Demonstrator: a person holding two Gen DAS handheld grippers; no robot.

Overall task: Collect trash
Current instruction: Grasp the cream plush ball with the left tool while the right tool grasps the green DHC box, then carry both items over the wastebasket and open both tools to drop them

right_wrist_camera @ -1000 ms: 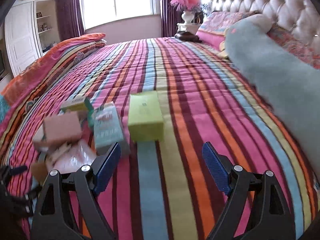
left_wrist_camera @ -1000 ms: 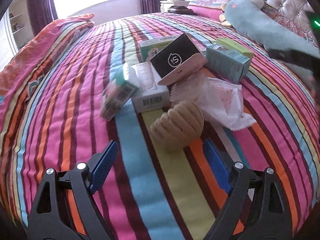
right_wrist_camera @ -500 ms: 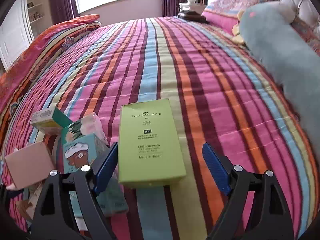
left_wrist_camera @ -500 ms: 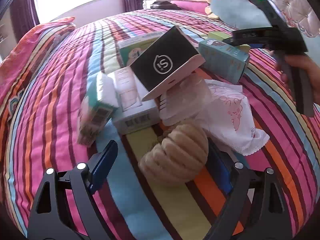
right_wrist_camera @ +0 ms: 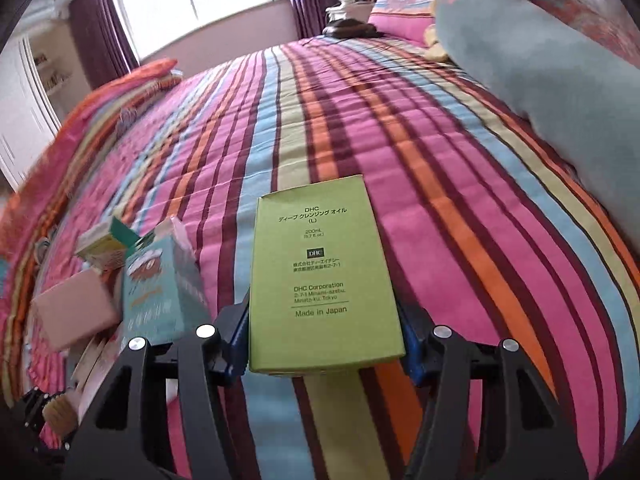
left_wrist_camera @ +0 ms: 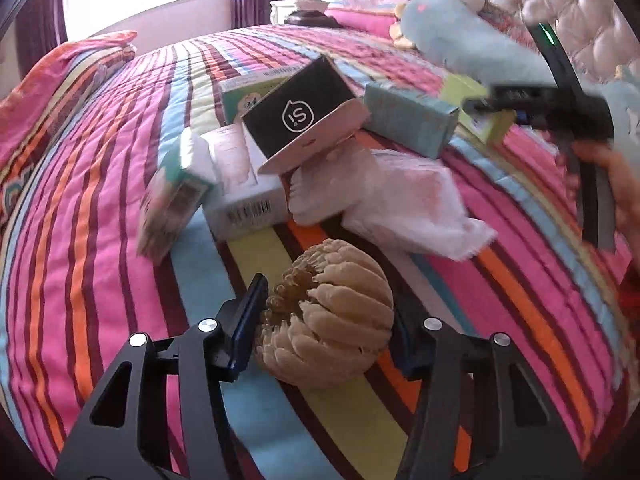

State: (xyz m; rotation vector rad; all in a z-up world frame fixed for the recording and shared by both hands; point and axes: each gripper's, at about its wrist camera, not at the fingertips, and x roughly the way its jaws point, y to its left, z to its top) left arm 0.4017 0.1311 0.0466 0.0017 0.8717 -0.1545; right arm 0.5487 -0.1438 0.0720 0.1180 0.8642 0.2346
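Note:
A beige ribbed foam net (left_wrist_camera: 336,320), bunched into a ball, lies on the striped bedspread (left_wrist_camera: 100,220). It sits between the jaws of my left gripper (left_wrist_camera: 326,312), which are closing, and both blue pads touch its sides. A lime-green DHC carton (right_wrist_camera: 320,272) lies flat between the closing jaws of my right gripper (right_wrist_camera: 324,320), pads against its long sides. The left wrist view shows the right gripper (left_wrist_camera: 560,112) and the hand (left_wrist_camera: 616,192) holding it, at the green carton (left_wrist_camera: 476,92).
Behind the foam net lies a heap of a black-and-pink box (left_wrist_camera: 300,116), a white barcoded box (left_wrist_camera: 244,188), a teal carton (left_wrist_camera: 408,120), a tilted small box (left_wrist_camera: 172,200) and crumpled white plastic (left_wrist_camera: 400,196). A blue plush toy (right_wrist_camera: 540,60) lies along the tufted headboard (left_wrist_camera: 560,0).
Both grippers moved forward onto their objects and their jaws narrowed: the left around the foam net, the right around the green carton, which had lain ahead of it.

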